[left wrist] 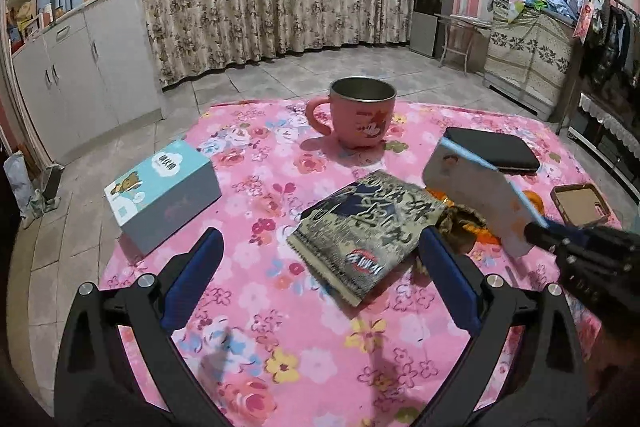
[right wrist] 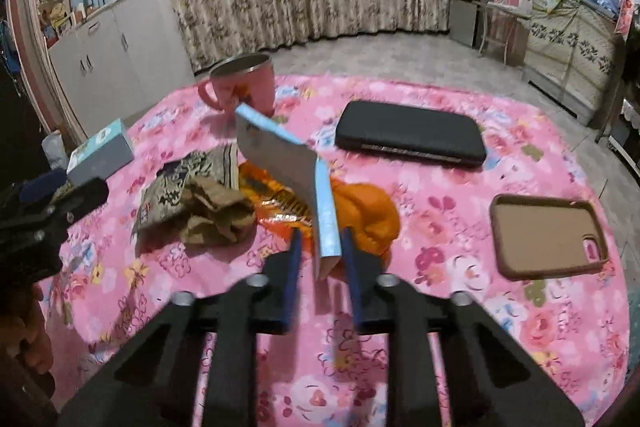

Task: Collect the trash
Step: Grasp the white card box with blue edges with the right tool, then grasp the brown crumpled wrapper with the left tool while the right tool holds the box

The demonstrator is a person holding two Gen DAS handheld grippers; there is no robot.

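A round table under a pink floral cloth [left wrist: 320,367] fills both views, with tiled floor beyond its far edge and white cabinets [left wrist: 84,67] far left.

The left gripper [left wrist: 320,263] points down at a slant over the near part of the table, jaws spread wide and holding nothing. Bare cloth lies between its fingers; a grey snack wrapper [left wrist: 364,227] sits just ahead, close to the right finger.

The right gripper [right wrist: 320,255] also tilts down, reaching in from the right. Its jaws are pressed on a small flattened blue-and-white carton [right wrist: 288,171], pinched at its near end, so the carton sticks up and away over the table, clear of the cloth. In the left view the same carton [left wrist: 476,191] hangs above the wrapper's right edge.

Under the carton lies an orange wrapper [right wrist: 368,211], and just left of it a crumpled brown bag [right wrist: 216,219] touching the grey wrapper.

Farther off: a black wallet [right wrist: 408,137] far right, a phone case [right wrist: 548,235] near the right edge, a pink mug [left wrist: 360,115] at the far edge, a blue box [left wrist: 160,191] at the left edge.

The near centre of the cloth is open, as is the stretch between wallet and phone case.
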